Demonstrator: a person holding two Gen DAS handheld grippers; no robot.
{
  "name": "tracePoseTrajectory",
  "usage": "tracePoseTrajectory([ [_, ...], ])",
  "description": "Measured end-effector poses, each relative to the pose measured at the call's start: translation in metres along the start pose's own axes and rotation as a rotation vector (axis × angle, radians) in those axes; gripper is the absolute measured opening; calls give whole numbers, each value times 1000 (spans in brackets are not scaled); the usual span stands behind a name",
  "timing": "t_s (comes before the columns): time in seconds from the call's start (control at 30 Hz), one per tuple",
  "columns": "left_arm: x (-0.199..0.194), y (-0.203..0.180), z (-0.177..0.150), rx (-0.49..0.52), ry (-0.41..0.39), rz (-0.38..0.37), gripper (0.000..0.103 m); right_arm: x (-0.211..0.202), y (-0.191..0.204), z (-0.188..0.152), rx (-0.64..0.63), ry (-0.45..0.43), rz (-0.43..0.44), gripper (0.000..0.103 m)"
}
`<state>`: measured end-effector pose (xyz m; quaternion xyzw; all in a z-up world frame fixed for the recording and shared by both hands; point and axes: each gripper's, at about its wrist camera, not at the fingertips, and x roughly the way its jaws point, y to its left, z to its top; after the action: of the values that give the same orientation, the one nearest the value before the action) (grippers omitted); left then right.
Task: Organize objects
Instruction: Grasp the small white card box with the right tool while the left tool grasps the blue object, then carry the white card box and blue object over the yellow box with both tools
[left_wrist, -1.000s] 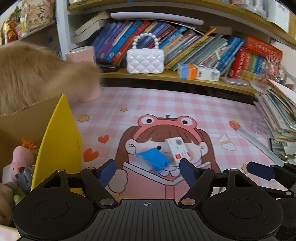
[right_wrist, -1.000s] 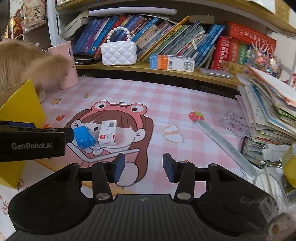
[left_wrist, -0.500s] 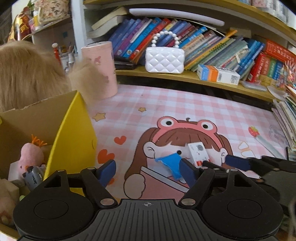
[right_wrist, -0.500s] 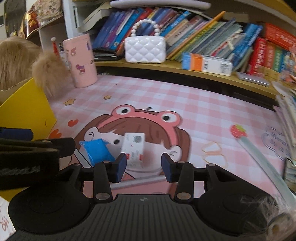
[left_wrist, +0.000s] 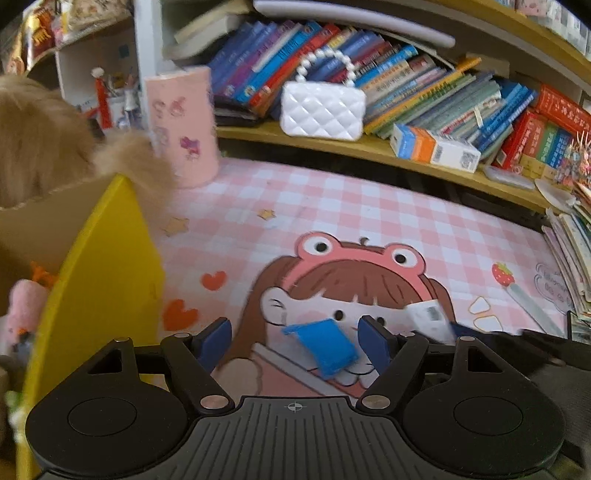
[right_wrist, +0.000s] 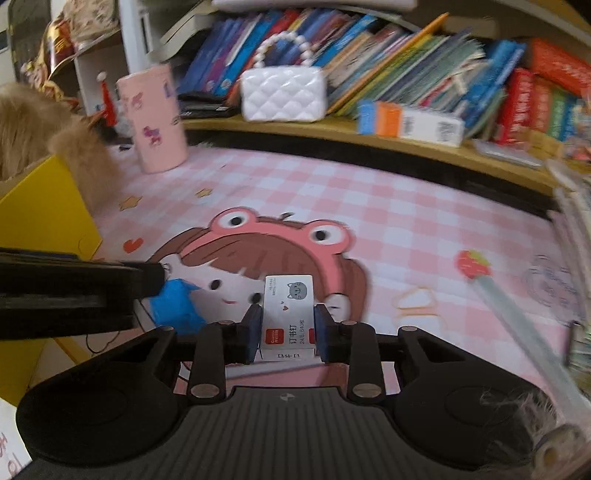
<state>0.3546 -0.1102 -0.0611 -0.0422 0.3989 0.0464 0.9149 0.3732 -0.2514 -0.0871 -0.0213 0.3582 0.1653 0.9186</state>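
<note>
A white staple box (right_wrist: 289, 314) with a red label lies on the pink cartoon mat (right_wrist: 388, 221). My right gripper (right_wrist: 284, 330) is shut on it, one pad on each side. The box also shows blurred in the left wrist view (left_wrist: 424, 314). A blue packet (left_wrist: 325, 345) lies on the mat between the open fingers of my left gripper (left_wrist: 295, 339), close to the right fingertip; it also shows in the right wrist view (right_wrist: 175, 306). A yellow cardboard box (left_wrist: 99, 280) with small toys inside stands at the left.
A pink cylindrical holder (left_wrist: 183, 125) stands at the back left. A shelf holds leaning books, a white quilted purse (left_wrist: 321, 110) and an orange-blue carton (left_wrist: 432, 147). A stack of papers (left_wrist: 572, 251) lies at the right. A strawberry ruler (right_wrist: 517, 310) lies on the mat. Tan fur (left_wrist: 40, 147) fills the far left.
My right gripper moved forward around the white staple box and closed on it. My left gripper moved forward so the blue packet now lies between its open fingers.
</note>
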Motion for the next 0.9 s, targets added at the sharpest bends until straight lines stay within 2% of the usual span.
tracePoseTrajectory([
  [0.07, 13, -5, -1, -9, 31, -1, 64, -12, -5, -1, 15, -9, -3, 29],
  [0.27, 36, -9, -3, -37, 70, -2, 54, -37, -10, -3, 52, -19, 14, 28],
  [0.3, 38, -10, -4, -34, 76, -11, 46, -39, -10, -3, 56, -19, 15, 28],
  [0.33, 40, -12, -4, -27, 88, -21, 34, -42, -10, -4, 62, -19, 15, 28],
  [0.4, 40, -14, -5, -5, 95, -18, 26, -46, -10, -6, 75, -18, 15, 28],
  [0.47, 34, -11, -6, -6, 99, -43, 25, -51, -11, -8, 89, -16, 7, 28],
  [0.67, -18, -2, -8, 29, 31, -132, 25, -70, -7, -17, 115, -5, -24, 28],
  [0.9, -77, 15, -32, 36, 6, -250, 25, -102, 11, -37, 131, 29, -79, 28],
])
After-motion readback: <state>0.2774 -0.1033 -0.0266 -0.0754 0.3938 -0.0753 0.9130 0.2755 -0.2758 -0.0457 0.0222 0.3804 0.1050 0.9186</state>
